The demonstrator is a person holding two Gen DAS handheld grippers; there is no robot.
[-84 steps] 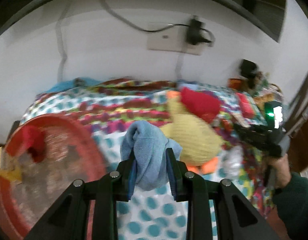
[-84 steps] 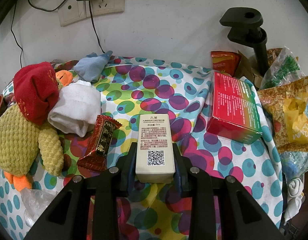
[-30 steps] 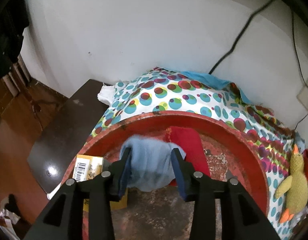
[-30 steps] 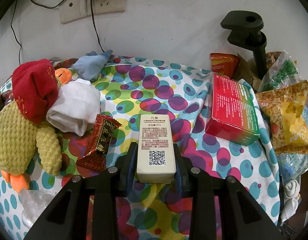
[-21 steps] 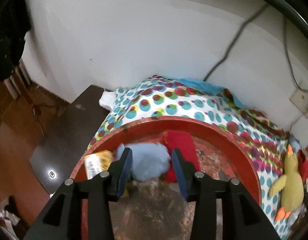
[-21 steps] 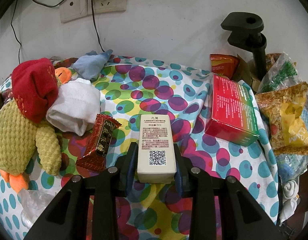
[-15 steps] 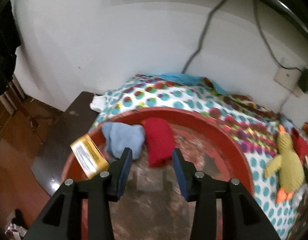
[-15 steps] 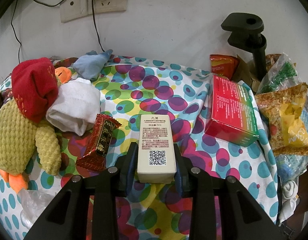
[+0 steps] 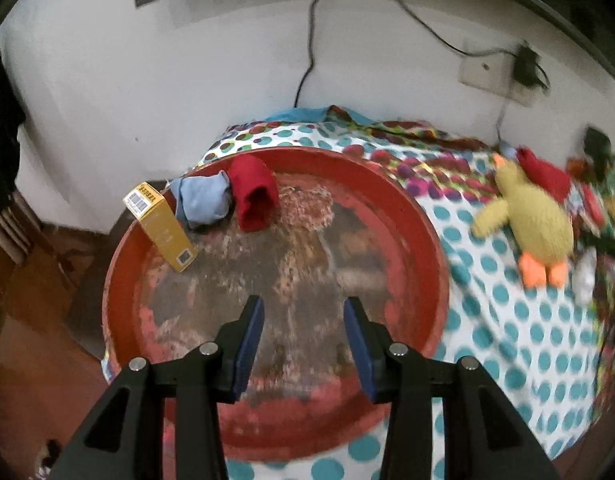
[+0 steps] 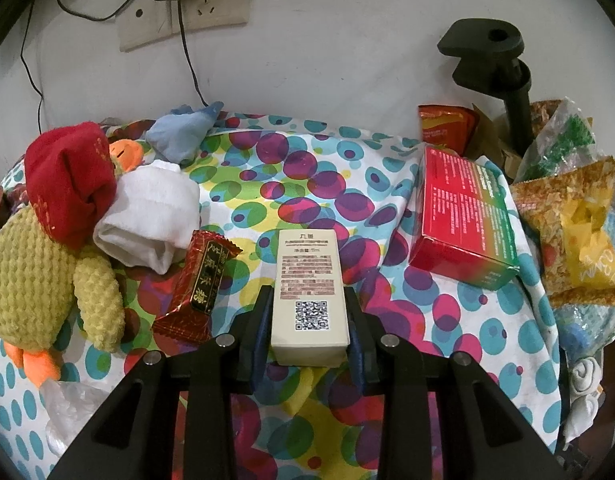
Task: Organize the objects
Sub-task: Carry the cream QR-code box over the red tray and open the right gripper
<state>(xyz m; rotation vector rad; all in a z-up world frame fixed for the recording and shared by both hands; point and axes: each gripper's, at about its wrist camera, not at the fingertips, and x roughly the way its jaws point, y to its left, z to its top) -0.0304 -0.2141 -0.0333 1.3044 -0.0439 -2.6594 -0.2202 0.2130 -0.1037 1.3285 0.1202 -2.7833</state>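
Observation:
My left gripper (image 9: 303, 308) hangs open over the round red tray (image 9: 427, 216), with nothing between its blue pads. At the tray's far left lie a light blue cloth (image 9: 203, 200), a rolled red cloth (image 9: 253, 196) and a yellow box (image 9: 161, 232). My right gripper (image 10: 308, 294) is shut on a cream box (image 10: 309, 280) with a QR code, low over the spotted tablecloth (image 10: 307, 184). Left of it lie a red snack packet (image 10: 199, 284), a white cloth roll (image 10: 151, 220) and a yellow plush duck (image 10: 31, 280) with a red cloth (image 10: 67, 184) on top.
A red and green carton (image 10: 463, 216) and several snack bags (image 10: 579, 232) crowd the right side. A black clamp stand (image 10: 503, 76) rises at the back right. Another blue cloth (image 10: 183, 132) lies by the wall under the socket. The floor drops off left of the tray.
My left gripper let go of the blue cloth, which now lies in the tray beside the red cloth, and drew back and to the right. The right gripper has not moved.

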